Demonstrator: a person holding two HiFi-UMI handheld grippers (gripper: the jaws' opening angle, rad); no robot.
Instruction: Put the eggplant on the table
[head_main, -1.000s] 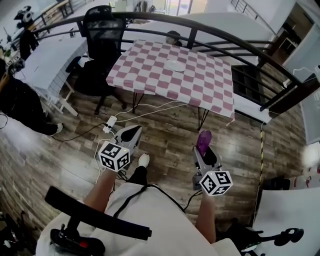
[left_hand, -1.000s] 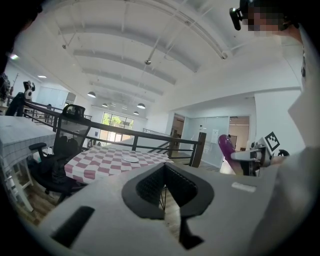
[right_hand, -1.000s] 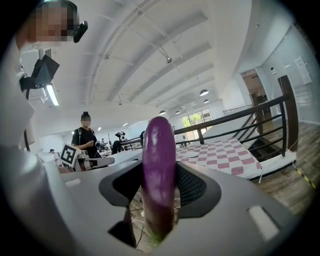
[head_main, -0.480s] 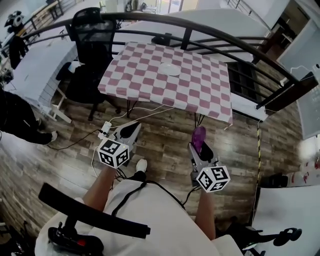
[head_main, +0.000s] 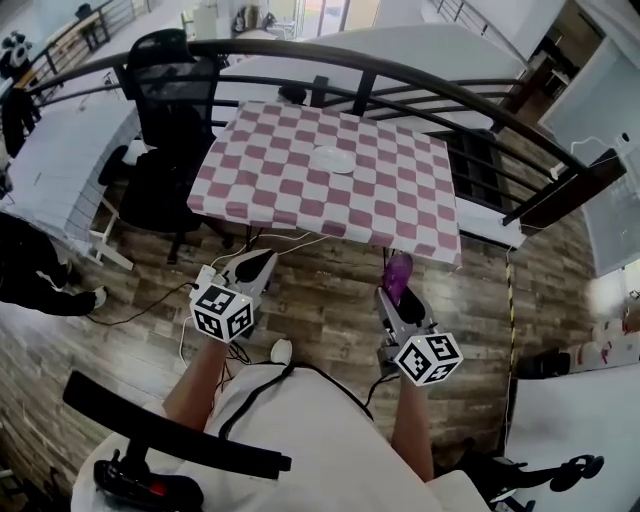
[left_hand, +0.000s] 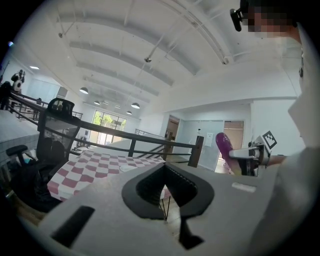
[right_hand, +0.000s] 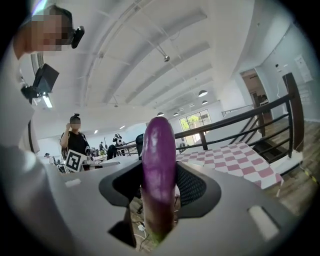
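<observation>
My right gripper is shut on a purple eggplant, which sticks out forward past the jaws above the wooden floor. In the right gripper view the eggplant stands upright between the jaws of the right gripper and hides the middle of the scene. The table, covered with a pink-and-white checked cloth, stands just ahead with a white plate on it. My left gripper hovers level with the right one, shut and holding nothing. The left gripper view shows the table and the eggplant off to the right.
A black office chair stands at the table's left end. A dark curved railing runs behind the table. Cables and a power strip lie on the floor near the left gripper. A person in black is at far left.
Both grippers have travelled forward and the table now lies closer in the head view. The eggplant stays clamped in the right gripper.
</observation>
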